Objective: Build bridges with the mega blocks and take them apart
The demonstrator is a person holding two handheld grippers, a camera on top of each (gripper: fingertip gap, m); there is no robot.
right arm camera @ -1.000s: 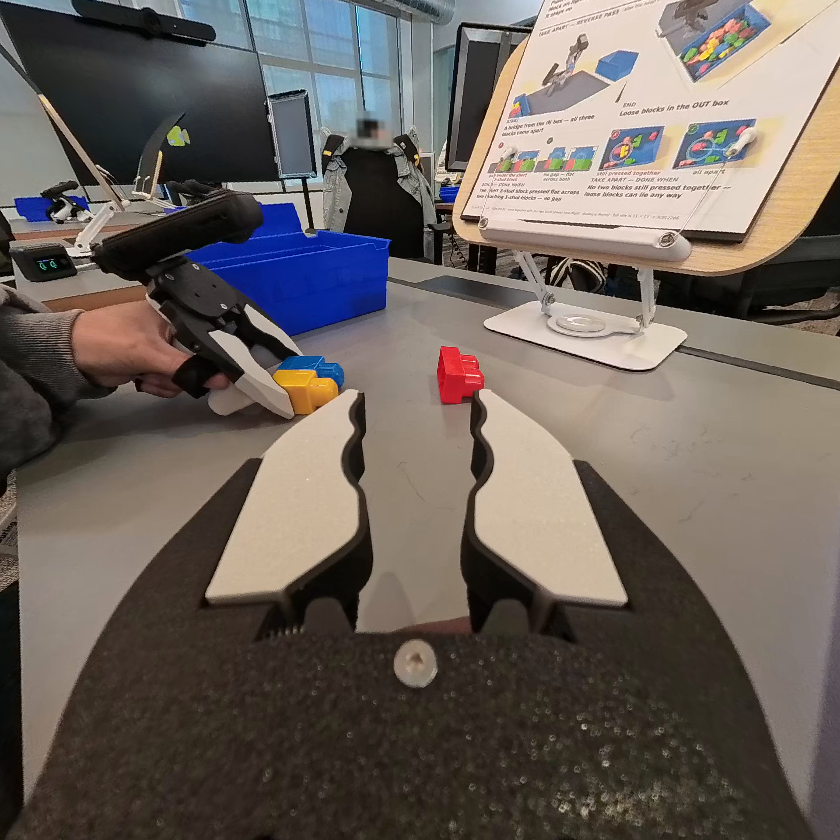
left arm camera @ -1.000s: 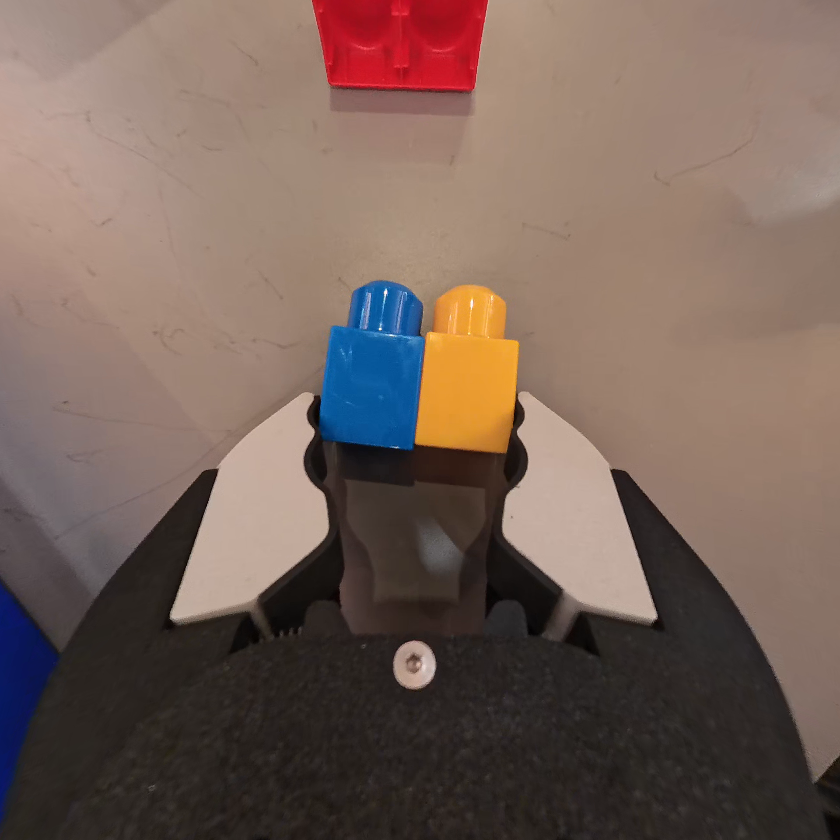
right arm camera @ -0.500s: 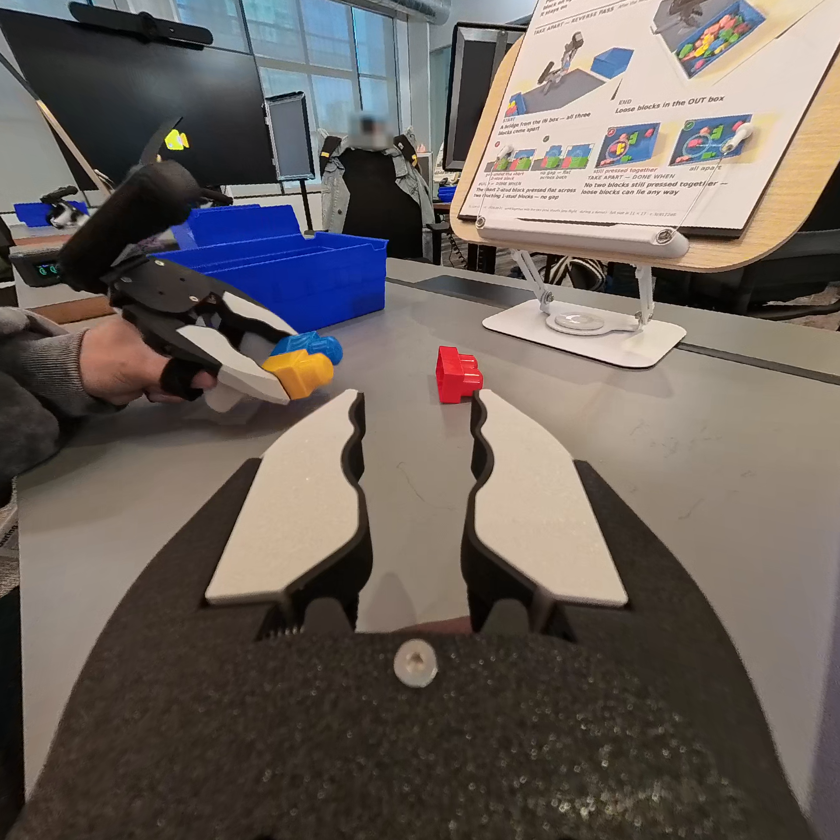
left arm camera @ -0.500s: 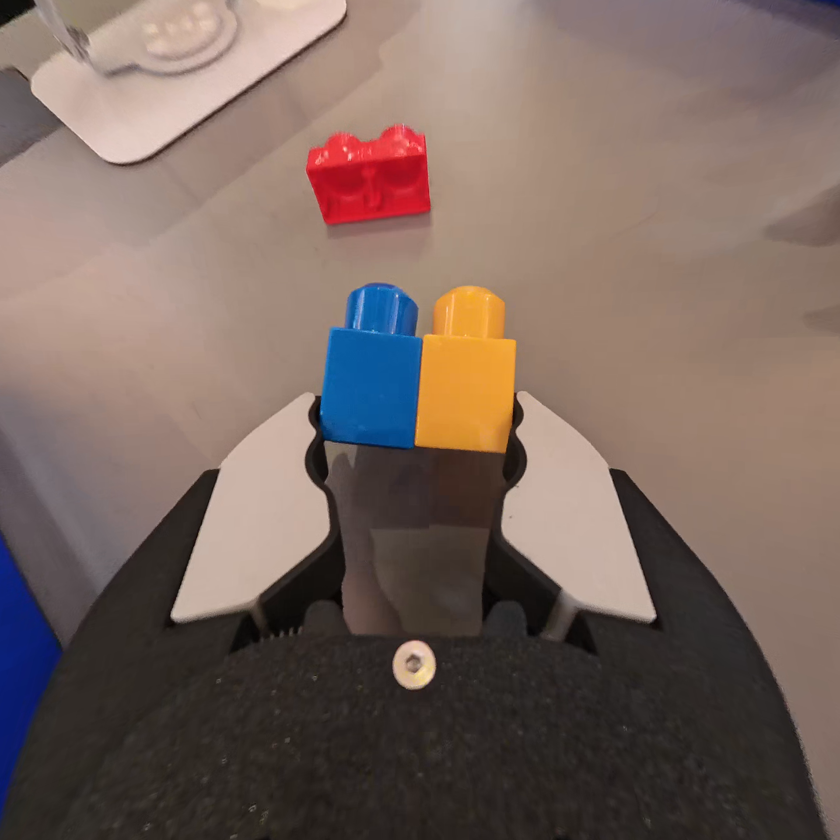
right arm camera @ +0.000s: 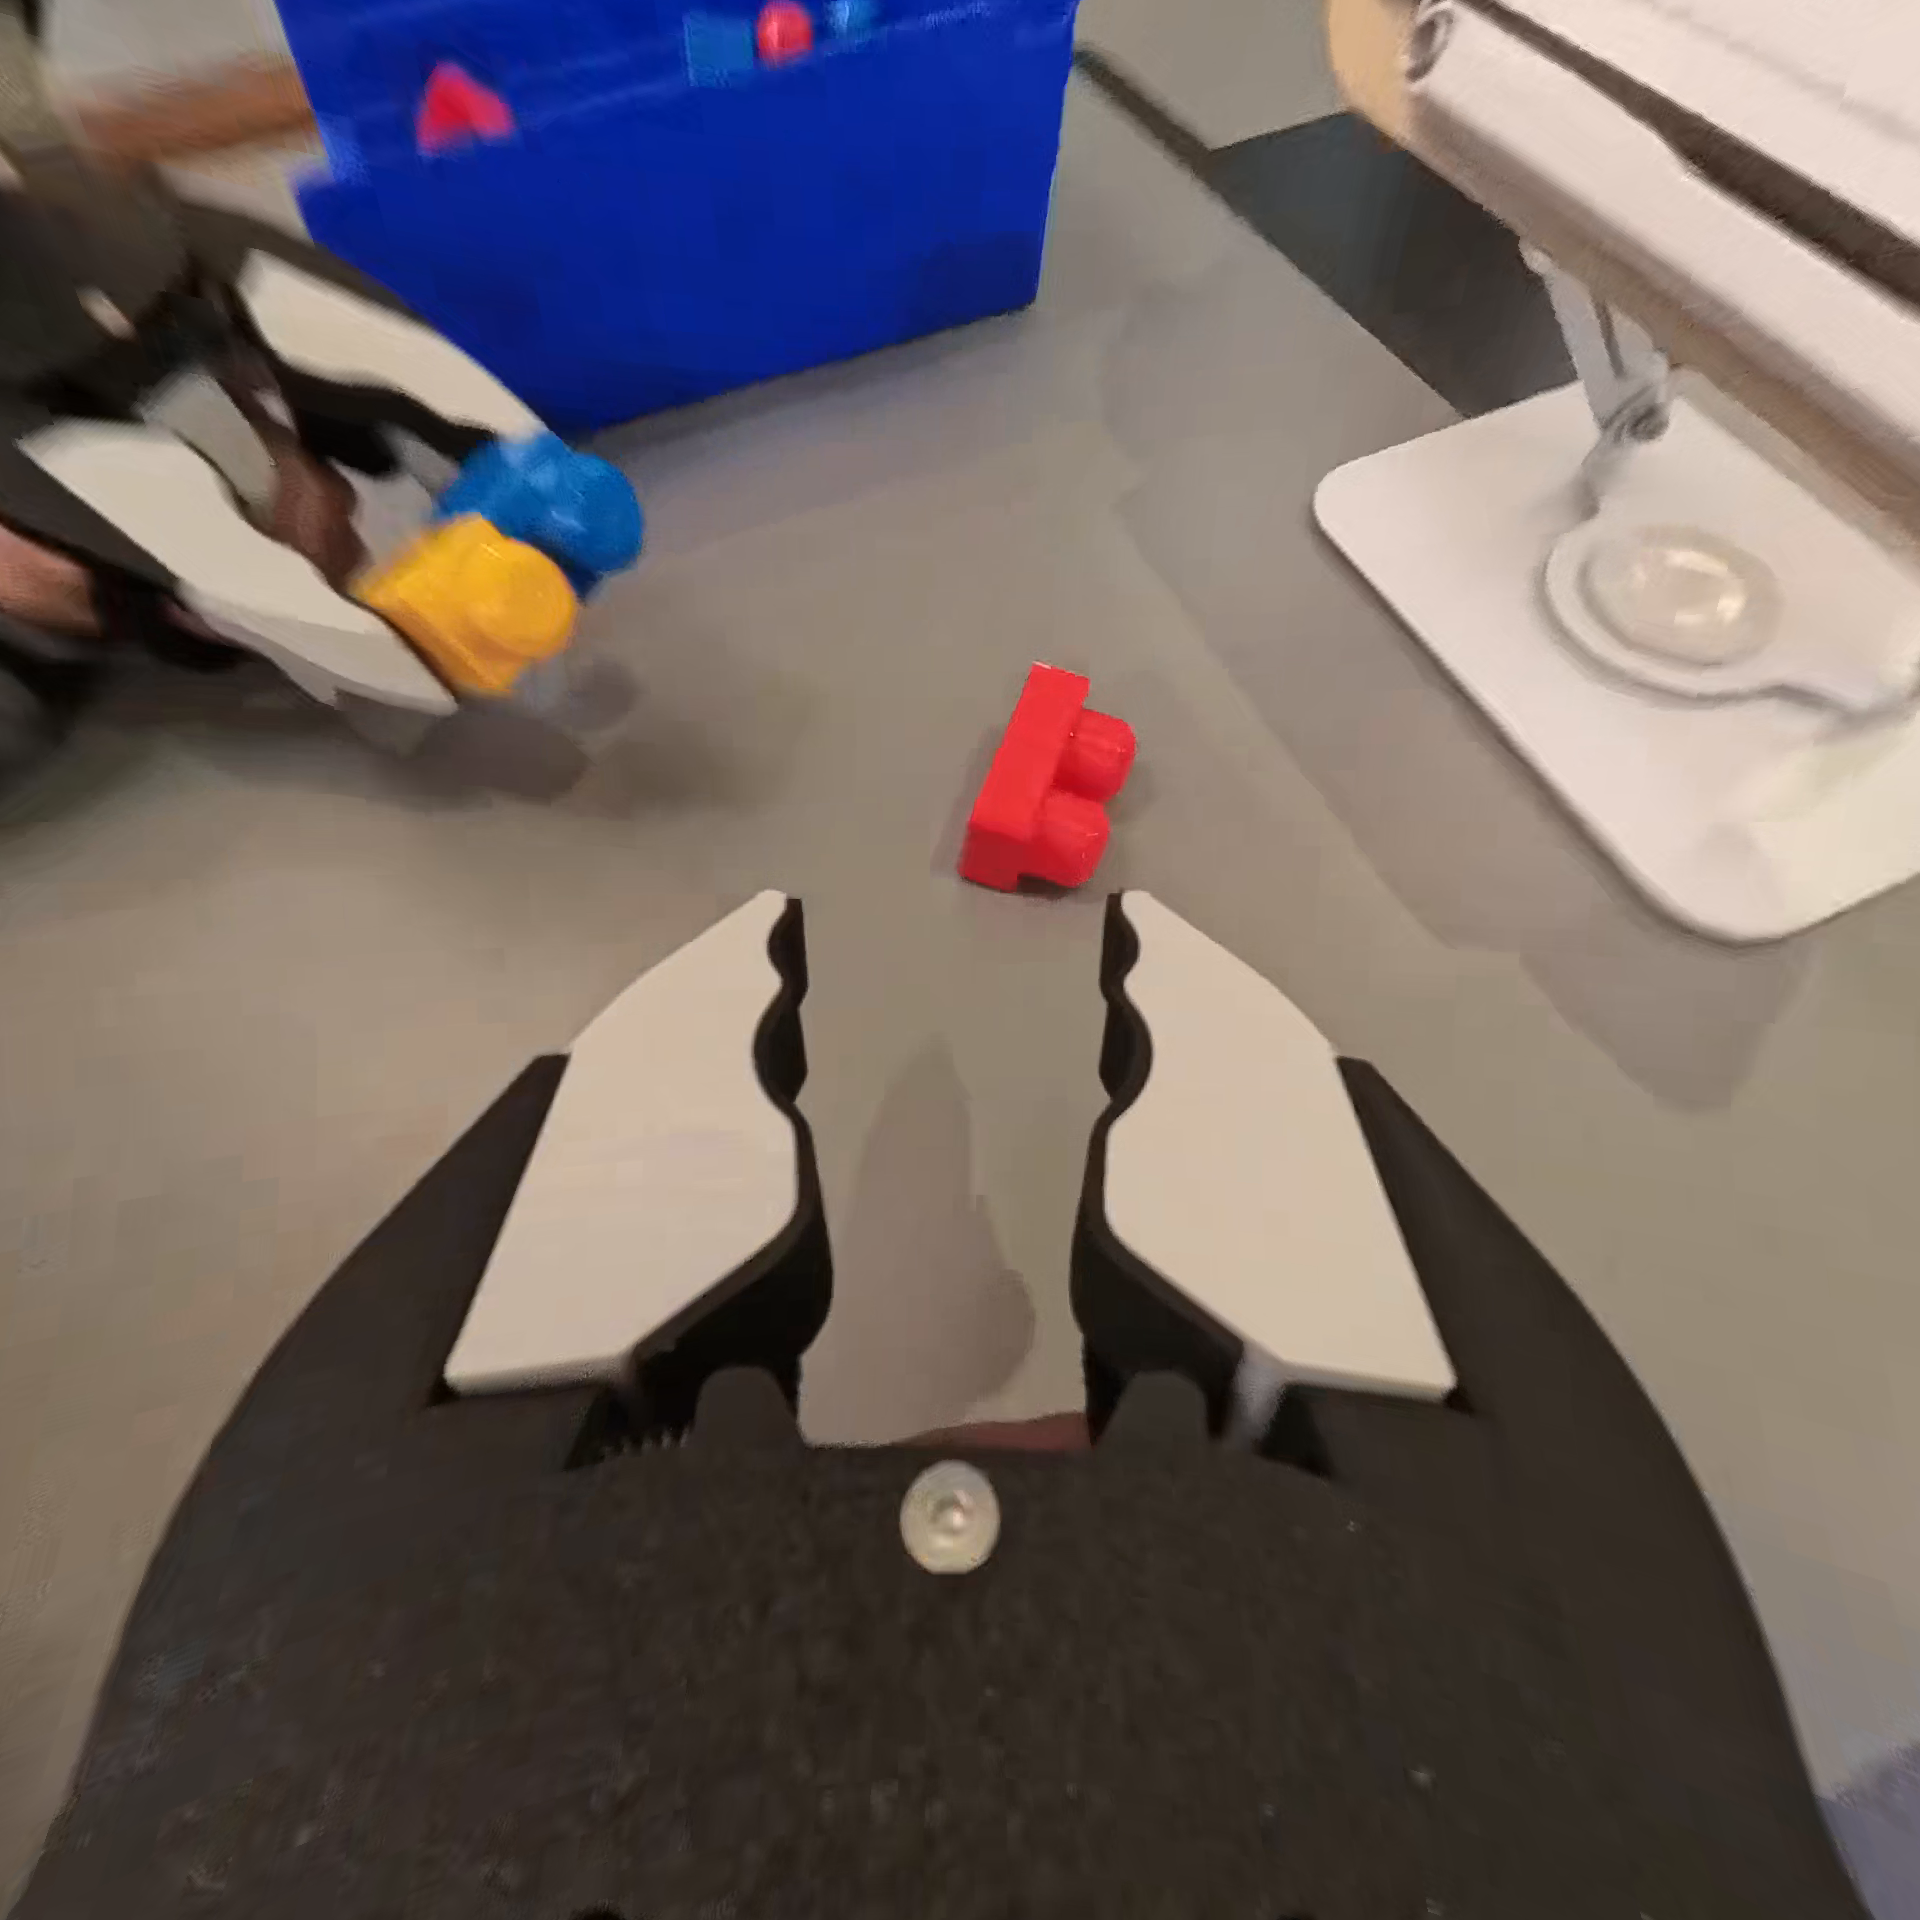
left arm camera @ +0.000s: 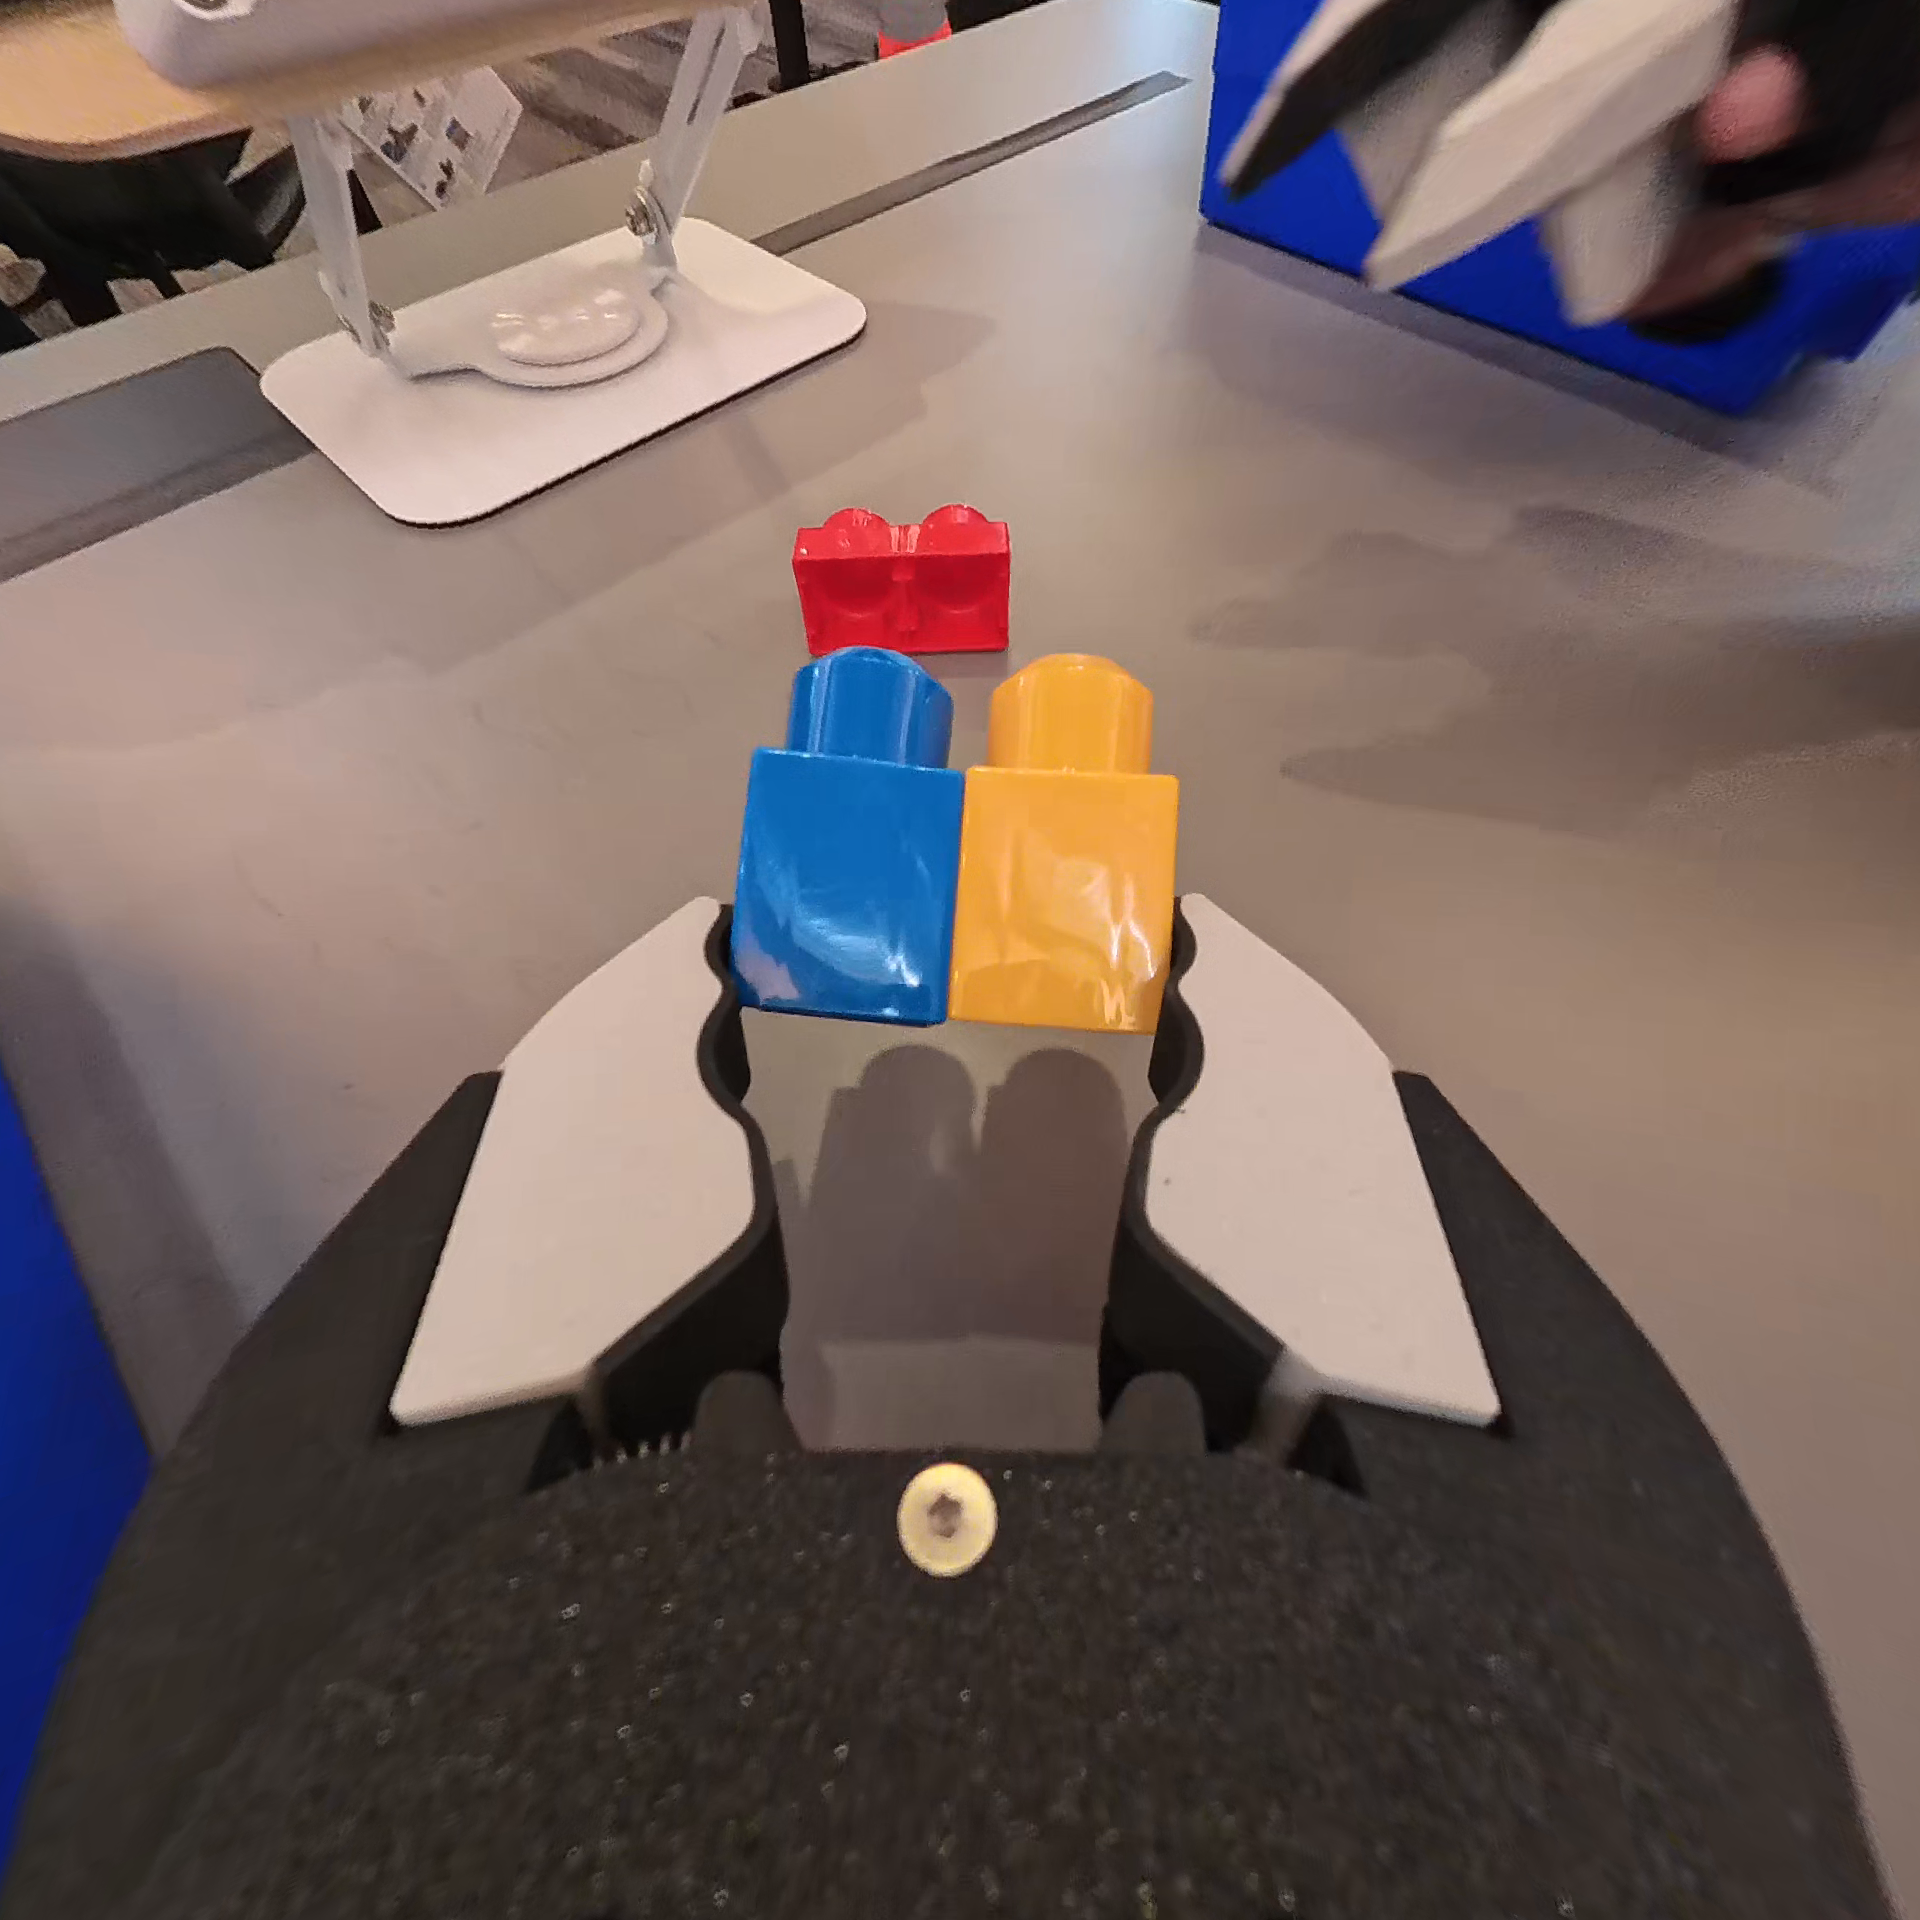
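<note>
The left gripper [left arm camera: 951, 961] is clamped on two single-stud blocks held side by side between its fingertips, the blue block [left arm camera: 847, 883] against the left finger and the yellow block [left arm camera: 1060, 894] against the right one, studs pointing forward and both clear of the grey table [left arm camera: 1455, 935], where their shadow falls between the fingers. Whether the two blocks are joined or only pressed together cannot be told. The right gripper [right arm camera: 951, 935] has its fingers spread with nothing between them, hovering over the table just short of the red two-stud block [right arm camera: 1044, 795]. That block lies tipped on its side, studs pointing toward the white stand base [right arm camera: 1683, 707], its hollow underside facing the left wrist camera, just beyond the held pair. In the right wrist view the left gripper and its blocks are smeared by motion blur; in the left wrist view the right gripper is likewise blurred and cut off at the top right corner. Behind stands a blue bin [right arm camera: 675, 208], its contents only vague coloured shapes. The stand's board is cropped.
</note>
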